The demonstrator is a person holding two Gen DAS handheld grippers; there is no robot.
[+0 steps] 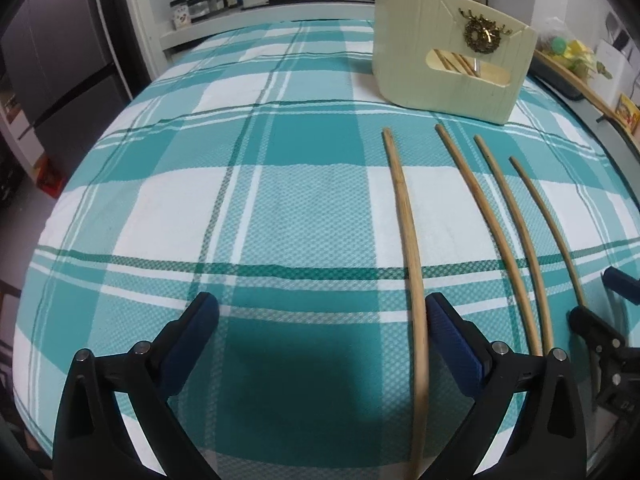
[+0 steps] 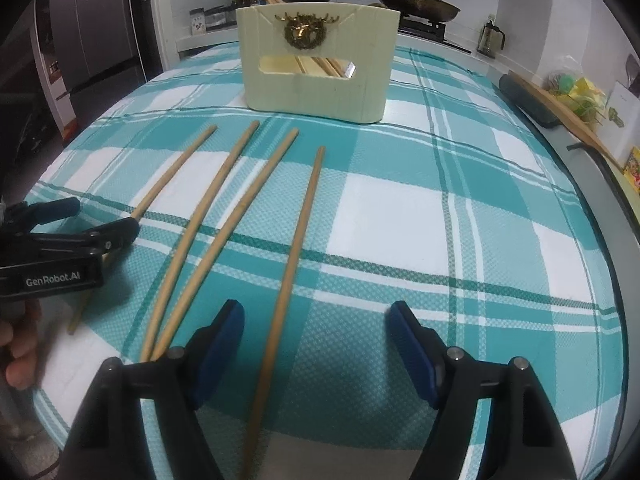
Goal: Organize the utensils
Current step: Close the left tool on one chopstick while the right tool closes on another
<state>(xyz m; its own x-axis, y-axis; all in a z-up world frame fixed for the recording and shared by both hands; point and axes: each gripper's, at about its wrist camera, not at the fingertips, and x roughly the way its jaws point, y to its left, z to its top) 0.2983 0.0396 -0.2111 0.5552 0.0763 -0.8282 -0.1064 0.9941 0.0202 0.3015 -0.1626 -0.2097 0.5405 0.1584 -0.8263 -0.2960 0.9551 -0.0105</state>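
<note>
Four long, slender wooden chopsticks lie loose, roughly parallel, on the teal-and-white checked cloth that covers the worktop (image 2: 500, 208), their far tips pointing toward the cream wooden holder with a gold wreath ornament (image 2: 320, 80) that stands upright near the worktop's far edge. A few sticks show through the holder's front slot, so part of the sorting looks done.

The step in hand appears to be the reach for the next pair. The right gripper (image 2: 316, 340) hangs over the rightmost chopstick (image 2: 300, 232), jaws well apart, the stick running up between them closer to the left pad and touching neither as far as the view shows. The left gripper (image 1: 320, 320) is likewise spread wide with nothing between its pads; the leftmost chopstick (image 1: 404, 208) passes just beside the inner face of its right finger, and I cannot tell whether they touch. The two middle chopsticks (image 2: 224, 216) lie between, converging toward the near edge.

Next, each gripper probably needs to settle low enough for its pads to flank its stick, centre on it, then close gently; a thin round stick on cloth may roll or slip aside. After that comes a lift and a tip-down drop into the holder's open top.
</note>
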